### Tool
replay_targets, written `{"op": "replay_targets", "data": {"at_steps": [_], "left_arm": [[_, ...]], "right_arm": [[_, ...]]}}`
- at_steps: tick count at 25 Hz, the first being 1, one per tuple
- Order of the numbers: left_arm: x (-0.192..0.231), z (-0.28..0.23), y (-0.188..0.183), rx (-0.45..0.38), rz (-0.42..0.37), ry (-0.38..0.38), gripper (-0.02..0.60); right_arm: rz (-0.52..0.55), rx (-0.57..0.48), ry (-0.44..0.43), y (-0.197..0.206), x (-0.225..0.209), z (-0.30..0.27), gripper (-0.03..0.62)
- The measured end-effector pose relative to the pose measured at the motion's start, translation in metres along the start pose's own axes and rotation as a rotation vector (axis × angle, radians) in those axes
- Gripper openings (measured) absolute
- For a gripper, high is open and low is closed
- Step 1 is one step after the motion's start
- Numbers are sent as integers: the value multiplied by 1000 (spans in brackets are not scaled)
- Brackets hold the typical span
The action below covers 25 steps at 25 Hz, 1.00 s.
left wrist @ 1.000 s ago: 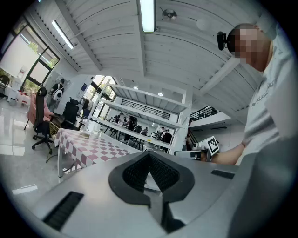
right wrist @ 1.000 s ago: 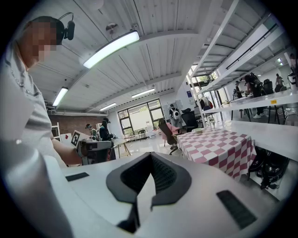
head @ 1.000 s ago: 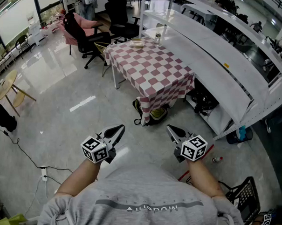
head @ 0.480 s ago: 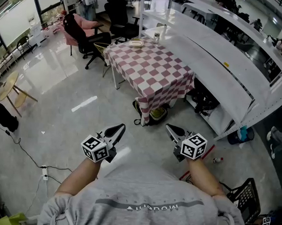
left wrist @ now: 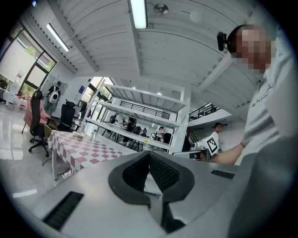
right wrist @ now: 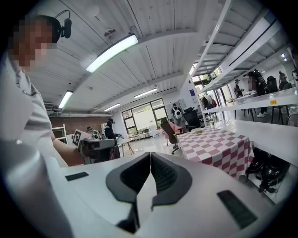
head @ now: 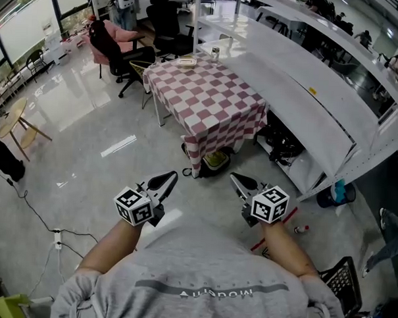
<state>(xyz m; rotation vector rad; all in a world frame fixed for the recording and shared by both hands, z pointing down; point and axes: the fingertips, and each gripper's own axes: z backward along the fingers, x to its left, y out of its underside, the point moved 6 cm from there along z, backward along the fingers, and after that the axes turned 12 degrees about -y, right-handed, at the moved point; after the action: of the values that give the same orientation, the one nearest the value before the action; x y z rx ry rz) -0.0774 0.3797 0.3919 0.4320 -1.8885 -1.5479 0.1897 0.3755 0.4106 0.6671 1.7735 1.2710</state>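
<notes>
The person wears a grey short-sleeved T-shirt (head: pixel 205 254) with dark lettering. The left gripper (head: pixel 164 181) and right gripper (head: pixel 237 181) have black jaws. Each bears a white cube (head: pixel 270 203) with black square markers.

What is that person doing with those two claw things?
A person stands on a shiny floor holding a gripper in each hand, out in front of the body. The left gripper and the right gripper are both closed, with nothing between their jaws. Ahead is a table covered in a red-and-white checked cloth, well apart from both grippers. Neither gripper touches anything.
</notes>
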Motion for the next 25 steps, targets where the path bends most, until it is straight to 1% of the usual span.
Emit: {"op": "replay_targets", "data": {"at_steps": [7,12,16,19,22,25], "left_arm": [[-28,-14,14,7,16,-20,15],[-25,-19,21,17,35,-41,15],[-5,-27,19,14,56,-54,15],[17,-42,16,11,64,-44,15],[50,-63,7,0,70,-22,14],[91,-90,-9,-12,60,12,14]], "right_arm": [[12,13,-52,0,-11,20,26],[3,19,-80,2,-23,12,26],[-1,16,-81,-4,-38,-4,26],[-3,17,-75,-8,-56,-22,26],[2,19,-64,-15,-78,-48,26],[11,7,-44,-30,-102,-82,26]]}}
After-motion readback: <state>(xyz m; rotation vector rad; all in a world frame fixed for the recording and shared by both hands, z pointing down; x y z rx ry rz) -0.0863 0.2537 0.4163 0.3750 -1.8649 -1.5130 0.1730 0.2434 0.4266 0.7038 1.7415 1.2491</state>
